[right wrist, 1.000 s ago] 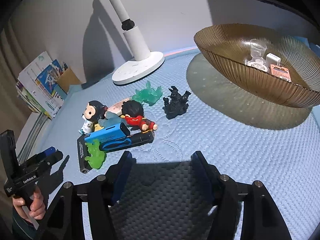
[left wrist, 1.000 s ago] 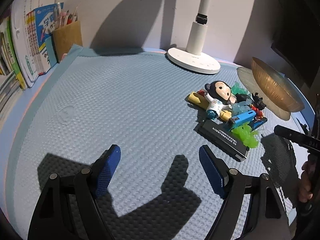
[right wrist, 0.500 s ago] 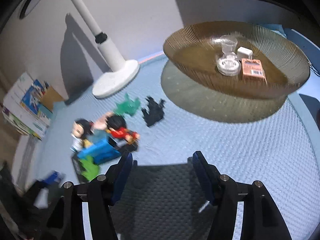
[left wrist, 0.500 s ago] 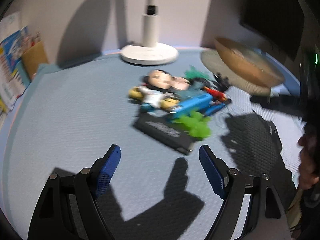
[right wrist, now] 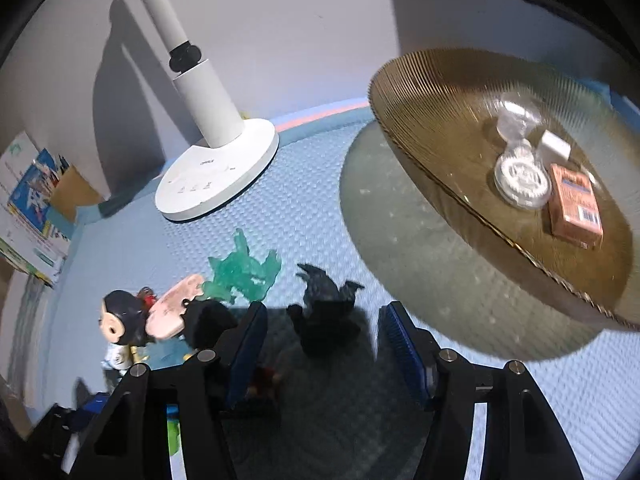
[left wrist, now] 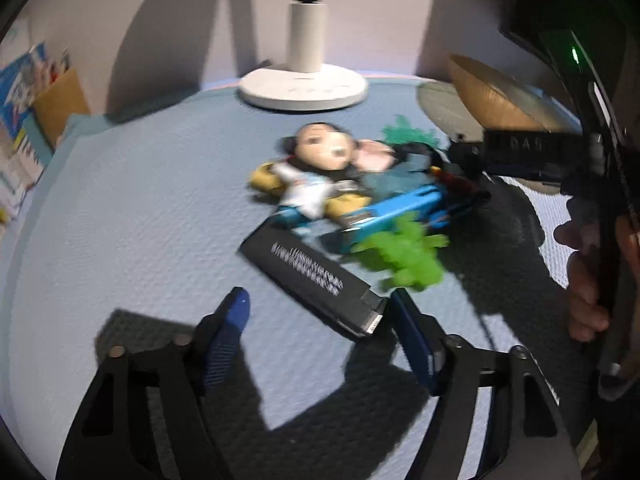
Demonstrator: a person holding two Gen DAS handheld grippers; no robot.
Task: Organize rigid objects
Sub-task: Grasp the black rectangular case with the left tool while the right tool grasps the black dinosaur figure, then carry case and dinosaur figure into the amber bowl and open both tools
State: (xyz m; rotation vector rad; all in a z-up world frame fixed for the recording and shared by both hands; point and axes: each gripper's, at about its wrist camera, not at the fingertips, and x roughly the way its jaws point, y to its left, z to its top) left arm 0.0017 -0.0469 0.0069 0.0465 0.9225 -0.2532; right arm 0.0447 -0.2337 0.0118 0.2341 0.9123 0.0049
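A pile of small toys lies on the blue mat. In the left wrist view I see a monkey figure [left wrist: 320, 168], a blue pen-like case [left wrist: 392, 212], a bright green figure [left wrist: 404, 256] and a long black box [left wrist: 312, 280]. My left gripper [left wrist: 318, 320] is open, its fingers just short of the near end of the black box. My right gripper [right wrist: 322, 334] is open with a black dragon figure [right wrist: 326, 316] between its fingers. A teal figure [right wrist: 244, 272] and the monkey figure [right wrist: 120, 320] lie to its left. The amber ribbed bowl [right wrist: 440, 92] stands to the right.
A white lamp base [right wrist: 216, 176] stands at the back by the wall. The bowl holds a clear glass piece [right wrist: 520, 176], a white block [right wrist: 554, 146] and an orange box [right wrist: 574, 204]. Books and a cardboard holder [left wrist: 60, 104] stand at the far left.
Both grippers have moved in toward the toy pile. The left now reaches the black box. The right has come down around the black dragon figure. Both stay open.
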